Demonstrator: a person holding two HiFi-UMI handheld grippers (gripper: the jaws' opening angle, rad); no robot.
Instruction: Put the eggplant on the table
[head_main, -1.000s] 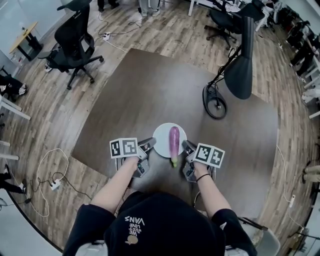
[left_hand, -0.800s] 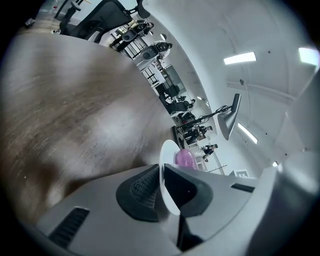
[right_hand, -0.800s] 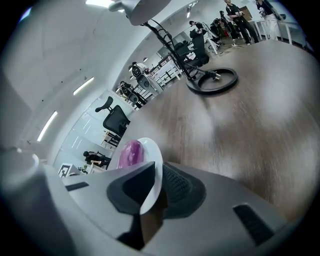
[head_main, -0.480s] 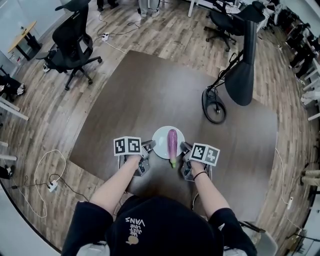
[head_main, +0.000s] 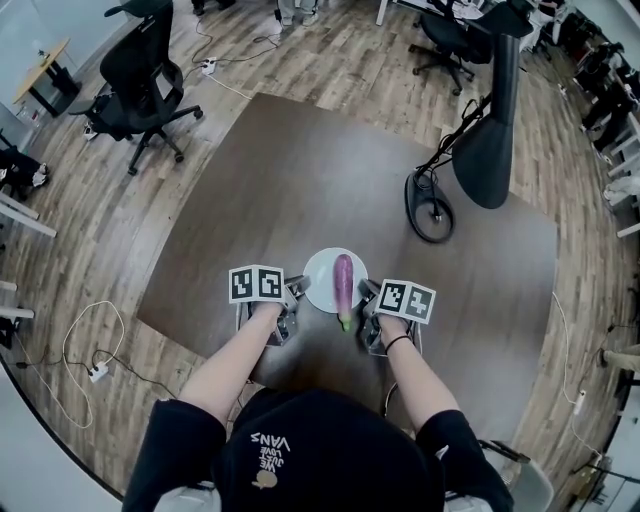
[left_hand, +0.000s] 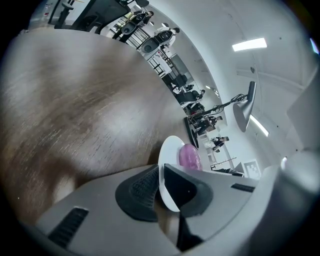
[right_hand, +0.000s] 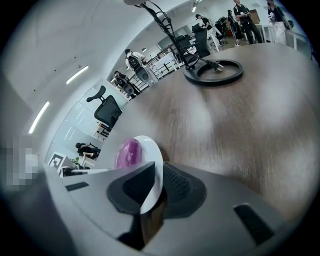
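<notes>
Just below the centre of the head view, the purple eggplant (head_main: 344, 283) lay on a white plate (head_main: 322, 287) over the brown table (head_main: 300, 180). The left gripper (head_main: 296, 291) was clamped on the plate's left rim, and the right gripper (head_main: 366, 293) on its right rim.

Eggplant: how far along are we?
Done: the eggplant lies on the white plate, whose rim the left hand-held gripper and right hand-held gripper each clamp. In hand: plate held over the table, contact unclear. Left: set it down and release.
</notes>
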